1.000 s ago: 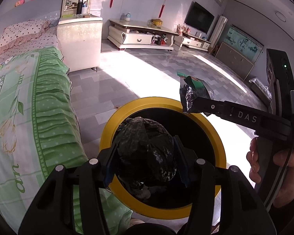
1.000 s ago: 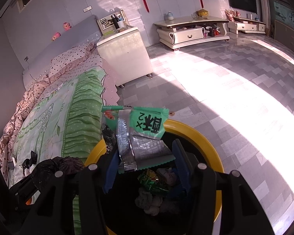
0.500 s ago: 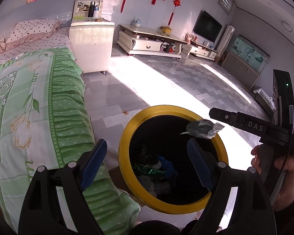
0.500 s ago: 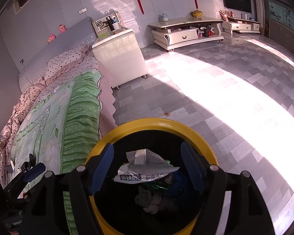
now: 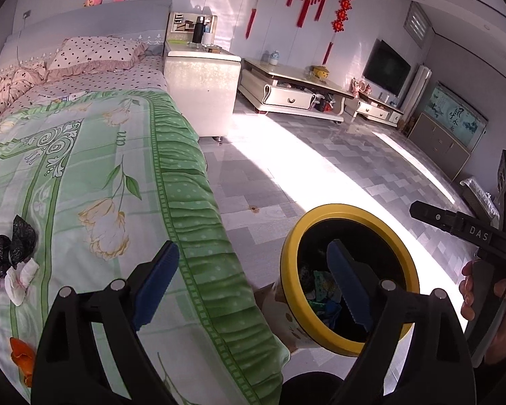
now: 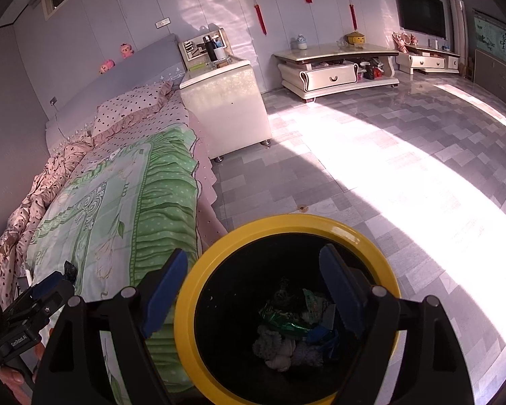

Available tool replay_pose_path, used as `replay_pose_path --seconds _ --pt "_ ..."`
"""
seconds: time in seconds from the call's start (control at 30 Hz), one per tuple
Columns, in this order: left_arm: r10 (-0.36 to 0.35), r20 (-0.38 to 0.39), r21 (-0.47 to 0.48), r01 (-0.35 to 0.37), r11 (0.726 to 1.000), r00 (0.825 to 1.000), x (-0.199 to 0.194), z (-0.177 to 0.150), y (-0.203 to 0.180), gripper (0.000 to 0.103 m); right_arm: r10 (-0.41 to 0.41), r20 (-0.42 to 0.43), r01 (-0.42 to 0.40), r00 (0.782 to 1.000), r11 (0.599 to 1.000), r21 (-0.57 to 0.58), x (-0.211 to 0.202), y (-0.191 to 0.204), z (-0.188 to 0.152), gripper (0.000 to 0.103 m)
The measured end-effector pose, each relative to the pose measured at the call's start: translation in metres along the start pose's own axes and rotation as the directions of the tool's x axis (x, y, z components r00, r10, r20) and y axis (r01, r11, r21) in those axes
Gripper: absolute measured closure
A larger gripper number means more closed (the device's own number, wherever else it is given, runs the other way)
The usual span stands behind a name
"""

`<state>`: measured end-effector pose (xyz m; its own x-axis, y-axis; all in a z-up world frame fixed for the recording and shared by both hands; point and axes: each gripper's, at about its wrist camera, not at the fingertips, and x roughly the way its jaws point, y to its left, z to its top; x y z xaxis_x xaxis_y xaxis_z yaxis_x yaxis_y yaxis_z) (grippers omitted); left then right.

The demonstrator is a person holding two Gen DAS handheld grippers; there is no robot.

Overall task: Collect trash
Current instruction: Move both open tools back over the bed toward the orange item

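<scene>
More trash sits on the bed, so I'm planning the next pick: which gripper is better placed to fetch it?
Left. The left gripper faces the bed, with the black bag and tissue in its view. The right gripper hangs over the bin.

We see hard sunlight blow out a broad band of the tiled floor (image 6: 404, 182), glaring white. The bin's (image 6: 286, 222) interior stays dark. Both fisheye views bend and blacken at their corners.

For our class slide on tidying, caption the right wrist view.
Open, empty right tool hovers over yellow-rimmed bin holding wrappers, beside green-quilted bed.
</scene>
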<state>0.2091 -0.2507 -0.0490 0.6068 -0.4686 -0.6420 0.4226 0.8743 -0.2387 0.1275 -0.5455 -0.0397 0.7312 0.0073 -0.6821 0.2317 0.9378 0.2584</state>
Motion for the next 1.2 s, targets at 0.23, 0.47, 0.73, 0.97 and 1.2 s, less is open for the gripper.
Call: replay_pose_path --seconds 0.23,0.47,0.73,0.97,1.2 --pt "0.081 0.039 -0.069 -0.078 0.995 0.996 -0.032 0.004 0.055 0.017 0.077 0.014 -0.076 0.997 0.993 -0.086 -0.005 0.058 -0.003 0.026" --pt "0.18 0.062 -0.126 -0.171 0.977 0.982 -0.061 0.004 0.114 0.017 0.151 -0.006 -0.15 0.989 0.974 -0.17 -0.002 0.118 -0.008 0.026" --pt "0.315 0.059 -0.194 -0.298 0.935 0.947 -0.091 -0.007 0.189 0.017 0.241 -0.055 -0.247 0.969 0.938 -0.243 0.007 0.184 -0.023 0.026" --pt "0.416 0.036 -0.271 -0.392 0.879 0.909 -0.113 -0.019 0.258 0.017 0.296 -0.13 -0.322 0.946 0.895 -0.307 0.022 0.241 -0.049 0.026" --pt "0.49 -0.013 -0.332 -0.466 0.82 0.871 -0.121 -0.036 0.322 0.017 0.332 -0.221 -0.393 0.917 0.845 -0.362 0.042 0.298 -0.084 0.026"
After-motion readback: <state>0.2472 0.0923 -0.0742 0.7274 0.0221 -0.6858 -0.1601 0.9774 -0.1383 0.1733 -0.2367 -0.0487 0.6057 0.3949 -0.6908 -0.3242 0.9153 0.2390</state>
